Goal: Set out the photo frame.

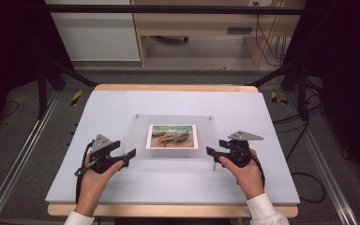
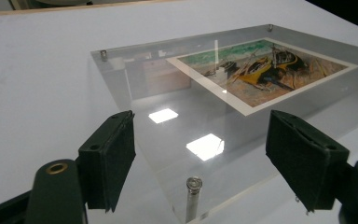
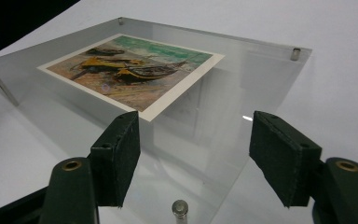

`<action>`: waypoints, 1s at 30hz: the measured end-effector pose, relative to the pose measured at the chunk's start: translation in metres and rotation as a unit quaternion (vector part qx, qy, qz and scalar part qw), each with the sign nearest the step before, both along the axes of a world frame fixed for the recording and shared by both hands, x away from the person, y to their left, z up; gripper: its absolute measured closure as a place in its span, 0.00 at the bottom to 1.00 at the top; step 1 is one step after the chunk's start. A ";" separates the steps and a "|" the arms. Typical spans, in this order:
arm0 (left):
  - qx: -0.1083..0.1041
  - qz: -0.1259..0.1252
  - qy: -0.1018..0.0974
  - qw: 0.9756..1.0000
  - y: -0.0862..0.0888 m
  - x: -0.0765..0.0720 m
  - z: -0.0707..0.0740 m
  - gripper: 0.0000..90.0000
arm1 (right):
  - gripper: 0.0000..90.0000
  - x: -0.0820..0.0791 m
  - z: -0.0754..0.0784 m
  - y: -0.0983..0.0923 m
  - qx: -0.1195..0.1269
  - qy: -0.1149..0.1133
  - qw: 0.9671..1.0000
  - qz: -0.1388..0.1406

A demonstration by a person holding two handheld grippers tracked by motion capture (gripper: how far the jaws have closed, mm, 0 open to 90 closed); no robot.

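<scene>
A clear acrylic picture frame lies on the pale table board, with a print of beached boats in its middle and short metal posts at its corners. My left gripper is at the frame's near left corner. In the left gripper view its jaws stand open on either side of that corner, apart from it, above a metal post. My right gripper is at the near right corner. Its jaws are open too, straddling the corner and its post without touching.
The board's wooden front edge runs close to the person's wrists. Black frame struts rise at the back corners. Cables trail on the floor to the right. A wooden cabinet stands behind the table.
</scene>
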State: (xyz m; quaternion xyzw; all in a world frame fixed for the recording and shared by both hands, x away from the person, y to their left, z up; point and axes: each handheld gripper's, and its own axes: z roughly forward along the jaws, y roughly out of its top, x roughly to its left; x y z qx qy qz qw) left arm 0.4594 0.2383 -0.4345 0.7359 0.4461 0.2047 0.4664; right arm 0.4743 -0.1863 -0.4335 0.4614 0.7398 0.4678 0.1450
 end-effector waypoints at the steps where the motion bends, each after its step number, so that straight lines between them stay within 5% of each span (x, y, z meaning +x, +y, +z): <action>1: -0.003 0.002 0.000 1.000 0.000 0.000 0.000 0.26 | 0.38 0.000 0.000 0.000 0.000 0.000 1.000 0.000; 10: -0.014 0.006 0.013 1.000 0.002 0.004 -0.008 0.24 | 0.39 0.003 -0.010 -0.006 0.013 0.029 0.999 -0.002; 22: -0.020 -0.005 0.040 0.999 0.008 0.009 -0.013 0.23 | 0.36 0.002 -0.015 -0.005 0.026 0.040 0.999 0.006; 30: -0.065 -0.002 0.082 0.995 0.014 0.017 -0.017 0.25 | 0.34 0.006 -0.017 -0.008 0.041 0.054 0.998 0.007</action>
